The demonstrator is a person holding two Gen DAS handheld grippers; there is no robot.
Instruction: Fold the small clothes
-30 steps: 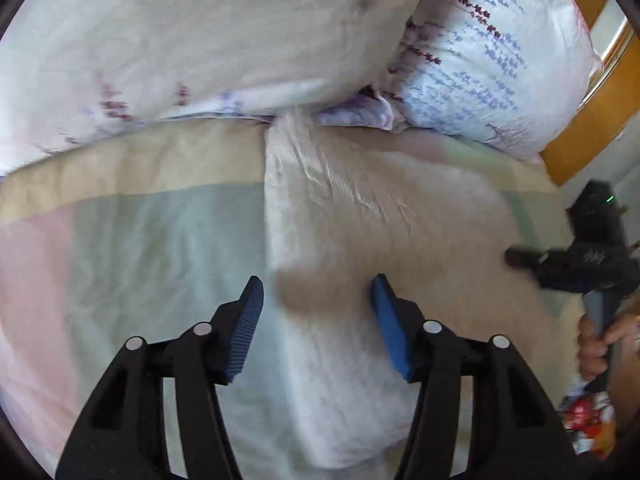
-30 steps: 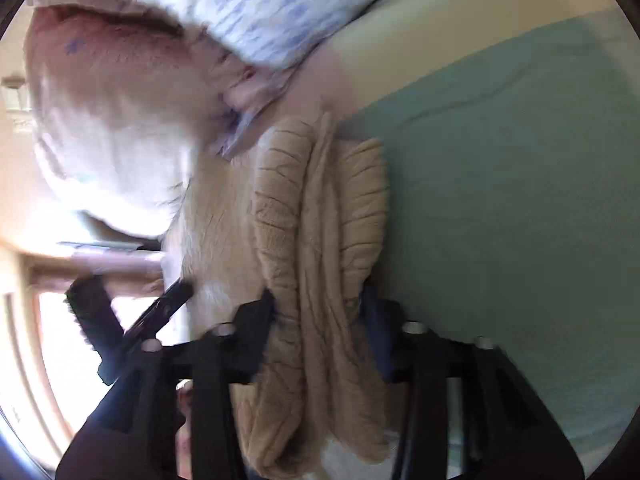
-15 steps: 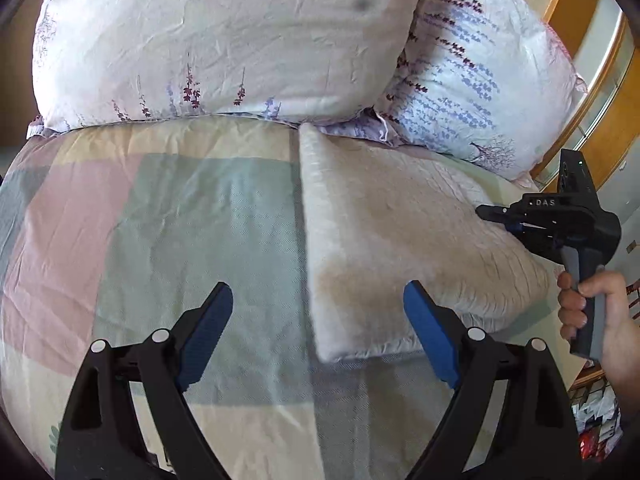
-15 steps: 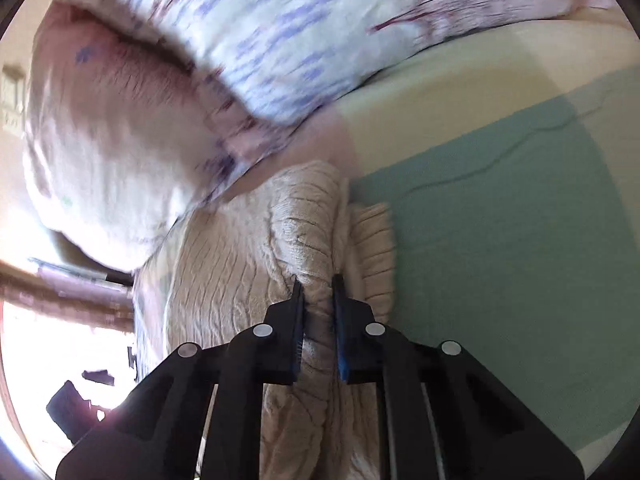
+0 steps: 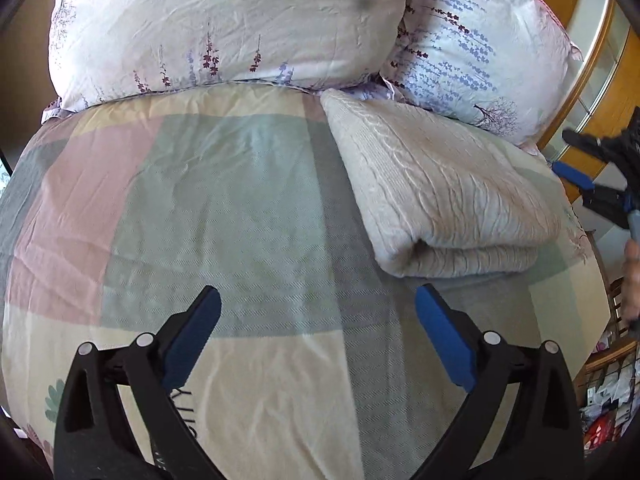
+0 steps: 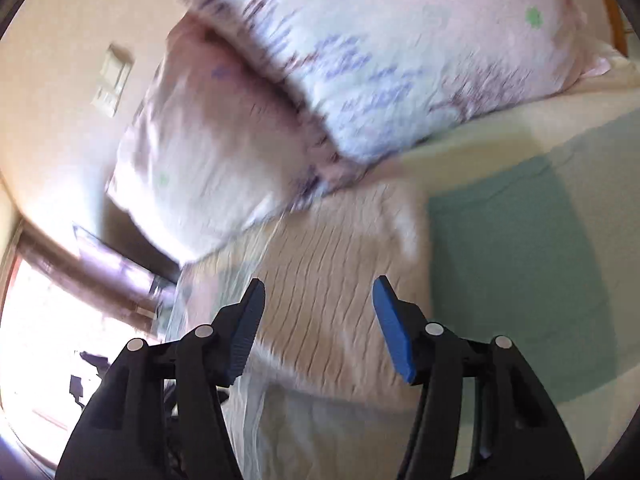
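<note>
Blue-padded fingers of the left gripper (image 5: 318,322) stand spread wide over a checked bedspread (image 5: 200,208), holding nothing. Just beyond them, to the right, a cream knitted garment (image 5: 440,196) lies folded flat on the bedspread, its far end touching two floral pillows (image 5: 224,24) at the head of the bed. The right gripper (image 6: 319,312), also spread and holding nothing, hovers above the same garment (image 6: 332,260) in a motion-blurred right wrist view, pillows (image 6: 400,60) behind.

Cream ribbed knit garment (image 5: 436,192), folded flat on bedspread (image 5: 224,208)
</note>
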